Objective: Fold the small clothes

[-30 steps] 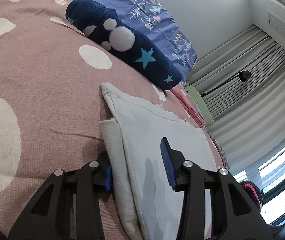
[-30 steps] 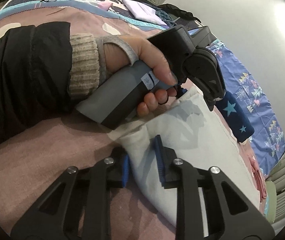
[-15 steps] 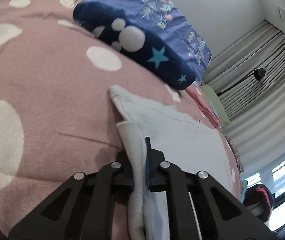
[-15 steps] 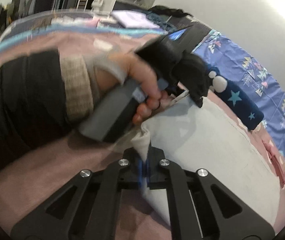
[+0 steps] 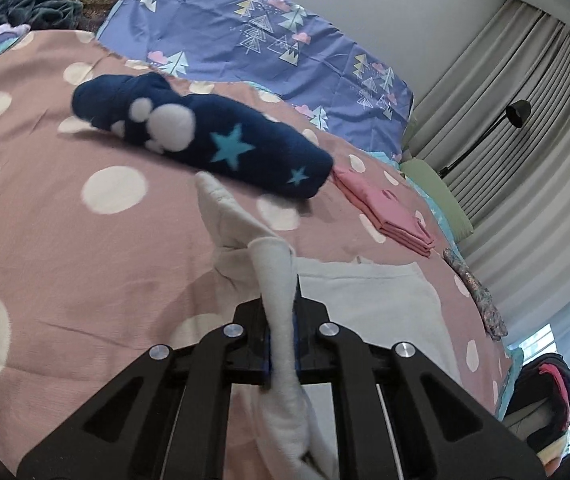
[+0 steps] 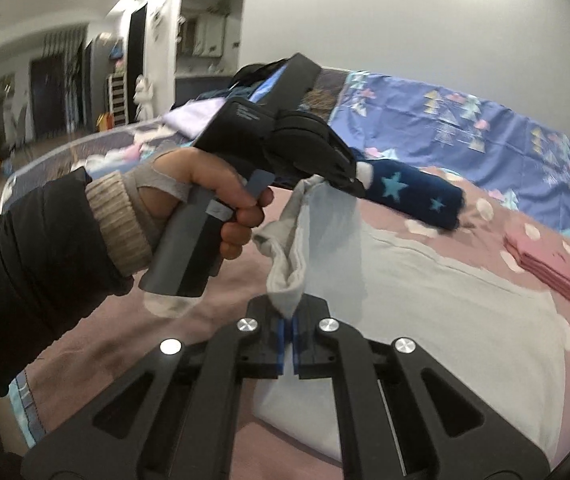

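A small white garment (image 5: 365, 300) lies on the pink polka-dot bedspread (image 5: 65, 248). My left gripper (image 5: 281, 332) is shut on one edge of it and holds that edge lifted off the bed. My right gripper (image 6: 288, 330) is shut on a nearby part of the same edge of the white garment (image 6: 445, 320), also lifted. In the right wrist view the left gripper (image 6: 349, 180) and the hand holding it sit just ahead, pinching the cloth. The rest of the garment lies flat on the bed.
A rolled navy garment with stars (image 5: 205, 140) lies just beyond. A folded pink cloth (image 5: 389, 216) sits to its right. A purple patterned sheet (image 5: 265, 40) covers the bed's far side. Curtains and a floor lamp (image 5: 517, 112) stand at the right.
Both grippers went from open around the garment's edge to shut on it, then lifted the edge up off the bed. The view has risen above the bedspread.
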Tool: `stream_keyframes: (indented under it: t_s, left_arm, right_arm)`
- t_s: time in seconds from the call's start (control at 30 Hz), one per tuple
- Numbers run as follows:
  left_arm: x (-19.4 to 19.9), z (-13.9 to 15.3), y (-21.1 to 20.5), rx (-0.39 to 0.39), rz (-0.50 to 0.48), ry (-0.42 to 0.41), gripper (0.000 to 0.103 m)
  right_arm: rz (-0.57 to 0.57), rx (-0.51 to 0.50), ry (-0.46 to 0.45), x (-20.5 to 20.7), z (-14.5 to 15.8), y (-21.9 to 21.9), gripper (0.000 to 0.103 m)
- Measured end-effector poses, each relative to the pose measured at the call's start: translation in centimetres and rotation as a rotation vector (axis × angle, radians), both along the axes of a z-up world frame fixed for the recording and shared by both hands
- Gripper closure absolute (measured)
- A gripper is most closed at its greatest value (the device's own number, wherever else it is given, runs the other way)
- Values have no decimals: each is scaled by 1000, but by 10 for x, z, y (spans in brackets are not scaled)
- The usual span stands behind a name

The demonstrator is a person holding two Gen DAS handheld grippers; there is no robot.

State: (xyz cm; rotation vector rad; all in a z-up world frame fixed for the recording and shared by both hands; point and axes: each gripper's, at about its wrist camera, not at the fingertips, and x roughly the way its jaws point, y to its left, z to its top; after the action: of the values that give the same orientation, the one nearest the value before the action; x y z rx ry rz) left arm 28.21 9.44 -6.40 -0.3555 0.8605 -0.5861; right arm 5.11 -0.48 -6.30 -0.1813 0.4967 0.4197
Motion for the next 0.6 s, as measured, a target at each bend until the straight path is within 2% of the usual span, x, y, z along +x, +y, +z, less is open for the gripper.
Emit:
stream_keyframes:
  t_s: [0.1,0.3,0.43,0.6]
  left_arm:
    - [0,9,-28,21,-1,0,96]
    - [-5,21,-115,116,-45,-26,96]
    - [-6,13,-178,179,-89,-16,96]
    - [-4,1,-236,229,-123,6,96]
  right_arm:
    - [-40,52,-4,-5,5,-36,101]
    - [-129,157,18,-12,5,-109,101]
    - [-211,214,43,-17,-4,-164,101]
    - [-300,292,78,-21,-18,-220,101]
